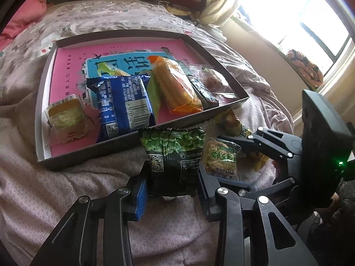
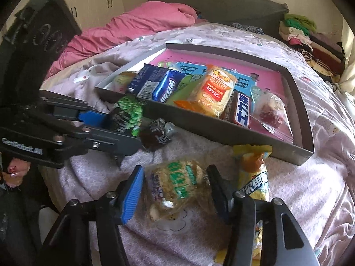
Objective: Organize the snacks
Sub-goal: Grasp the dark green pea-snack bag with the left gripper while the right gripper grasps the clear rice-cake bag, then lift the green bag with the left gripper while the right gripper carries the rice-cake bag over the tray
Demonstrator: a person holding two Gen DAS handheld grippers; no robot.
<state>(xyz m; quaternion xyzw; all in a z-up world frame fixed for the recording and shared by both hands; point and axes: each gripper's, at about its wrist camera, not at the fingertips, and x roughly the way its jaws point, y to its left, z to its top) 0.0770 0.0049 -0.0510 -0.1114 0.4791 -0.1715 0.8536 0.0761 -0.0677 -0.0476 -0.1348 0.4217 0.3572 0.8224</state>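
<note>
A green pea packet (image 1: 173,155) stands upright between the pads of my left gripper (image 1: 172,190), which is shut on it just in front of the grey tray (image 1: 142,139). The right wrist view shows that left gripper (image 2: 124,122) from the side, holding the green packet (image 2: 131,113). My right gripper (image 2: 176,188) straddles a clear rice-crisp packet (image 2: 177,186) lying on the bedspread, both pads against its sides. In the tray lie a blue packet (image 1: 124,106), an orange cracker pack (image 1: 177,86), a small yellow cake (image 1: 64,115) and a dark bar (image 2: 241,110).
A yellow packet (image 2: 253,173) and a dark foil candy (image 2: 155,133) lie loose on the bedspread near the tray's front wall. A pink quilt (image 2: 137,26) is bunched at the bed's far side, folded clothes (image 2: 299,31) are piled at the back right, and a hand (image 2: 15,170) shows at the left edge.
</note>
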